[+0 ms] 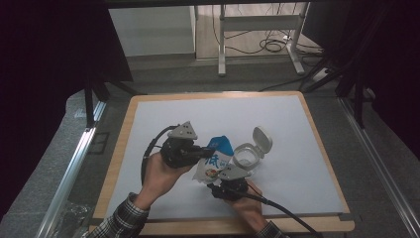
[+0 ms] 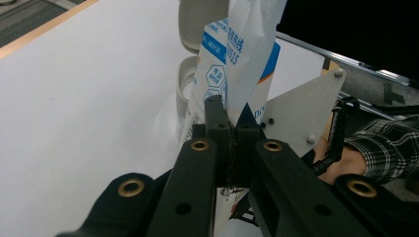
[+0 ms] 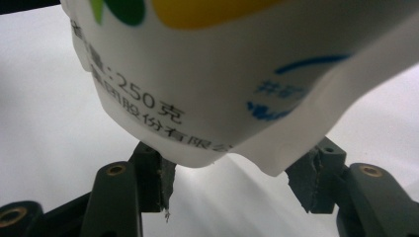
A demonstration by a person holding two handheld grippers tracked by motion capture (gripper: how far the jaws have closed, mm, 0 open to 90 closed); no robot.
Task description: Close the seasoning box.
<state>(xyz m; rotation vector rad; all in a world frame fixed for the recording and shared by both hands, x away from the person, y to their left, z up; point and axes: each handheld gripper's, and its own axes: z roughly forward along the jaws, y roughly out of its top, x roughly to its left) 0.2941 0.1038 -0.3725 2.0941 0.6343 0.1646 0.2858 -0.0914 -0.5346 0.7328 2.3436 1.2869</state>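
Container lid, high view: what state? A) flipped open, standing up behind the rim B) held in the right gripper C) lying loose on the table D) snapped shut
A: the white container sits on the table with its hinged lid tilted up and back from the rim, interior showing, beside the blue and white pouch that the left gripper pinches.

On the white and blue pouch in front of my right gripper's camera I read ":250克" and beneath it "股份有限公". In my left gripper view the pouch carries small blue print ending "515". From above, one large blue character on it is blurred.
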